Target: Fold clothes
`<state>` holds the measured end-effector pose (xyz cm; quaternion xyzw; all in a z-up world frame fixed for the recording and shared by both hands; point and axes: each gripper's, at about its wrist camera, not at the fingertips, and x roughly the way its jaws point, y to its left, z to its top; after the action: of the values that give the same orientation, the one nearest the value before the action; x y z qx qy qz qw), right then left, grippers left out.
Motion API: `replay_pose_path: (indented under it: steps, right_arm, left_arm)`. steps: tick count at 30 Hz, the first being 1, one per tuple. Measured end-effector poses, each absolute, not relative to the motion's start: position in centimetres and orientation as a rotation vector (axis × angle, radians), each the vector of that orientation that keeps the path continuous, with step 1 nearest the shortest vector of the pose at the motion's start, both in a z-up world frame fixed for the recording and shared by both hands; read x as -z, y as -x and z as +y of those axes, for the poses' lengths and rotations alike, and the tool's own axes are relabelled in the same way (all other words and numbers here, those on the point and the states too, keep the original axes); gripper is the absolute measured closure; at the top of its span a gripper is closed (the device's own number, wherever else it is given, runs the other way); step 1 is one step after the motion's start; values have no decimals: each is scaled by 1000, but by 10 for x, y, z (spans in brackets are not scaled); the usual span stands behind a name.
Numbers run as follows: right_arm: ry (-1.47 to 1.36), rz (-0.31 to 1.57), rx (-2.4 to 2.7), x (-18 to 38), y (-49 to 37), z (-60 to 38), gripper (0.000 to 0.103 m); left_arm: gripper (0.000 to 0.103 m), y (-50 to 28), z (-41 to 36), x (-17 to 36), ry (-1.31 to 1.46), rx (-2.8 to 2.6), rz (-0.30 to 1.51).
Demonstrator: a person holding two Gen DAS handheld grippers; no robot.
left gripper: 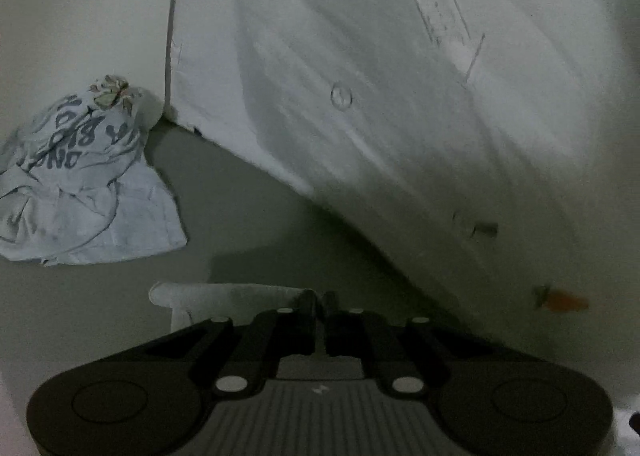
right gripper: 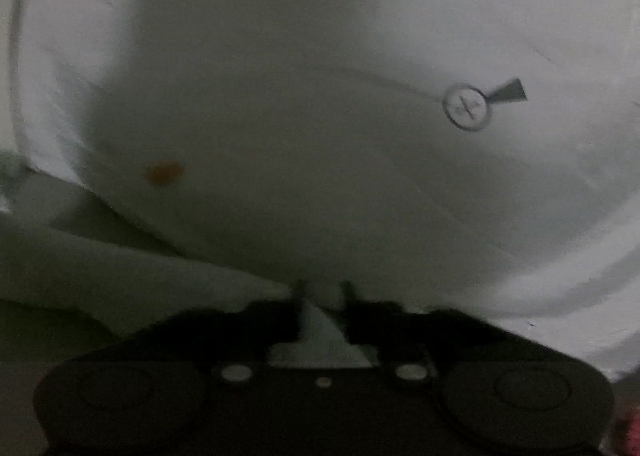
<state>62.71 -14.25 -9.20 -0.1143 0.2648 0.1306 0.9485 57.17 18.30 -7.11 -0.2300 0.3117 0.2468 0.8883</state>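
A white shirt (left gripper: 380,104) with small orange carrot prints and clear buttons hangs and drapes across most of the left wrist view. My left gripper (left gripper: 319,298) is shut on the shirt's folded hem (left gripper: 228,293), which runs off to the left of the fingertips. The same white shirt (right gripper: 320,116), with a button (right gripper: 467,107) and a blurred orange print, fills the right wrist view. My right gripper (right gripper: 323,288) has its fingers a little apart. A wedge of the white cloth lies in the gap between them, and the pads do not visibly press on it.
A crumpled pale garment (left gripper: 80,176) with dark lettering and a flower print lies on the grey-white table (left gripper: 80,16) at the left, beside the shirt's edge. Bare table surface (left gripper: 248,224) shows beneath the lifted shirt.
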Motion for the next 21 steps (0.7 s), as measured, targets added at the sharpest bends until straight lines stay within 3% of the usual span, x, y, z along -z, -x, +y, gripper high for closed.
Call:
replay_pose_path:
  steps: [1,8,9,11,13,21]
  right_arm:
    - [227,546,-268,95,-622,-143,52]
    - [327,743,-426,155,-555,-142,49]
    - [339,772,-433,162,-548,-141,49]
    - [374,818,-434,177,-534,-138,49]
    - [426,818,-451,184,-525,-136,49]
    - [553,698,-428,186,-550,-99,42]
  left_arm:
    - [97,-569,182,78,480,-508,672]
    - [95,-529,176,125,437,-387,895]
    - [93,-524,173,128,401,-379,913]
    - [75,-520,172,131,347,-399,924]
    - [65,-519,176,134,317,-442,916]
    - [55,-532,197,130,506,-503,836]
